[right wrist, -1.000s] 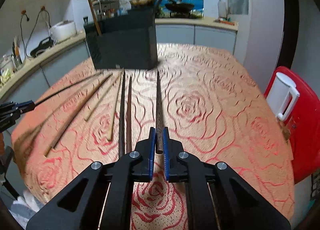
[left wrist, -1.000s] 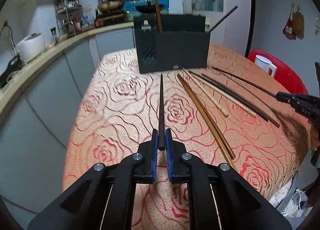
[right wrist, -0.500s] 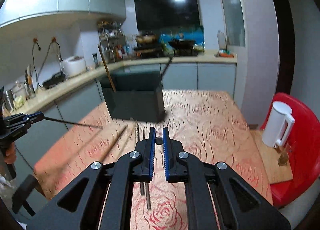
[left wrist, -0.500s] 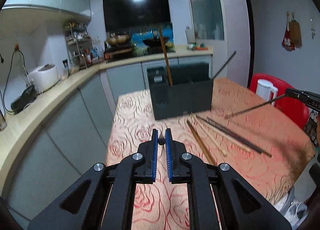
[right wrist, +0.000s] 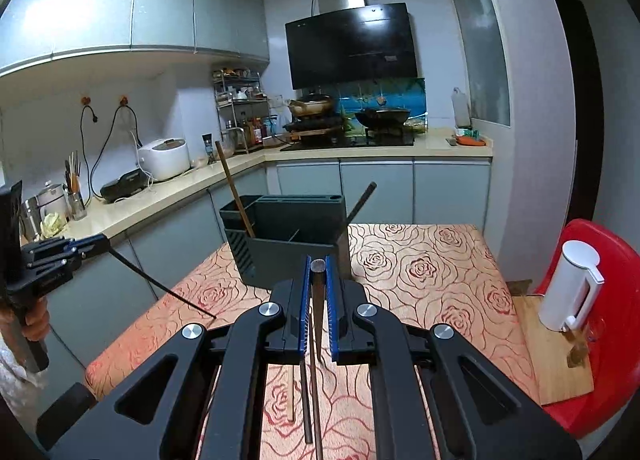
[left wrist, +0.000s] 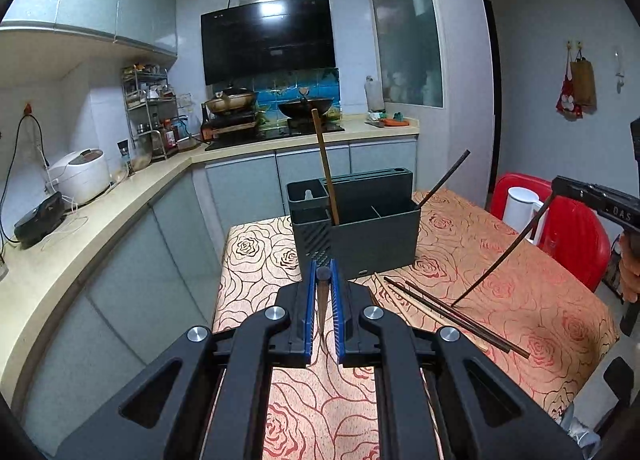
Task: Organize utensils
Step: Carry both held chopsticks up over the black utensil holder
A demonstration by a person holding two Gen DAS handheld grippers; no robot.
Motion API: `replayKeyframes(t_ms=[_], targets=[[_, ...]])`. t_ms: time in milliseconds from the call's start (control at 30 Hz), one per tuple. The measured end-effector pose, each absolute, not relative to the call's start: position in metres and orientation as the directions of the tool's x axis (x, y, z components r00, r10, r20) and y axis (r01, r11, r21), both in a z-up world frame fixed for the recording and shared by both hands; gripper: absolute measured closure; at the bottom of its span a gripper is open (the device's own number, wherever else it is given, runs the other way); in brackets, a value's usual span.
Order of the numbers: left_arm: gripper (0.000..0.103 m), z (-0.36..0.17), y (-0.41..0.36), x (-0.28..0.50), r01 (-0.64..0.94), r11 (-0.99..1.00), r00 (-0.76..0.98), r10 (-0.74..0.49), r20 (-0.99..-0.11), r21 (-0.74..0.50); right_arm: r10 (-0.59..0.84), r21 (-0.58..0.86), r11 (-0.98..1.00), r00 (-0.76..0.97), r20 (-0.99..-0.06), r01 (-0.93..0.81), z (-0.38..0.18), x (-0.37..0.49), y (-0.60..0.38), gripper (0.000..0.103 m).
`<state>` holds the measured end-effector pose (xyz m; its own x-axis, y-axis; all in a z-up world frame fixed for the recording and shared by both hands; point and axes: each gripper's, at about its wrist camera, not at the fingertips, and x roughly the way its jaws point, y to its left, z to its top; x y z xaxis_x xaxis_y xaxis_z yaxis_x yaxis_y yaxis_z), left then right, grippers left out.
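**Both hand-held grippers clamp a dark chopstick above the rose-patterned tabletop**

The left hand-held gripper (left wrist: 323, 288) has its blue-padded jaws drawn narrow onto the thick end of a dark chopstick (left wrist: 322, 300), whose thin end hangs down behind the jaws toward the cloth. From the right wrist view this chopstick runs from the left hand-held gripper down toward the tabletop's left edge, its tip just above the cloth or touching it; I cannot tell which.

The right hand-held gripper (right wrist: 318, 280) is likewise closed narrow on a second dark chopstick (right wrist: 317, 300), held by its blunt end. In the left wrist view this one slants down from the right hand-held gripper toward the middle of the tabletop (left wrist: 520, 300).

The dark utensil holder (left wrist: 360, 232) stands near the far edge of the tabletop. A brown wooden chopstick (left wrist: 326, 172) leans in its left compartment, and a dark one (left wrist: 444, 180) leans out at its right corner.

Several loose chopsticks (left wrist: 440, 312), light and dark, lie flat on the cloth between the holder and the near edge.

A white kettle (right wrist: 568, 288) rests on a red chair (right wrist: 612, 340) beside the tabletop's right edge.
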<state>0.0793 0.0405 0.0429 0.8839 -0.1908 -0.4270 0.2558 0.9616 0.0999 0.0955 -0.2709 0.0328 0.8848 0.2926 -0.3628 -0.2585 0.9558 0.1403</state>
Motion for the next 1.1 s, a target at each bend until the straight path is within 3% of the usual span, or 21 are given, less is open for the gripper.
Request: replayKeyframes(t_ms=[400, 1100], targets=[[0.096, 0.067, 0.043, 0.092, 0.273, 0.958, 0.874, -0.208, -0.440, 0.091, 0.300, 0.152, 0.953, 0.876, -0.377, -0.261, 0.072, 0.126, -0.266, 0.095], [0.096, 0.149, -0.002, 0.131, 0.348, 0.933, 0.880, -0.290, -0.376, 0.095, 0.311, 0.112, 0.950, 0.903, -0.297, -0.291, 0.138, 0.159, -0.247, 0.095]])
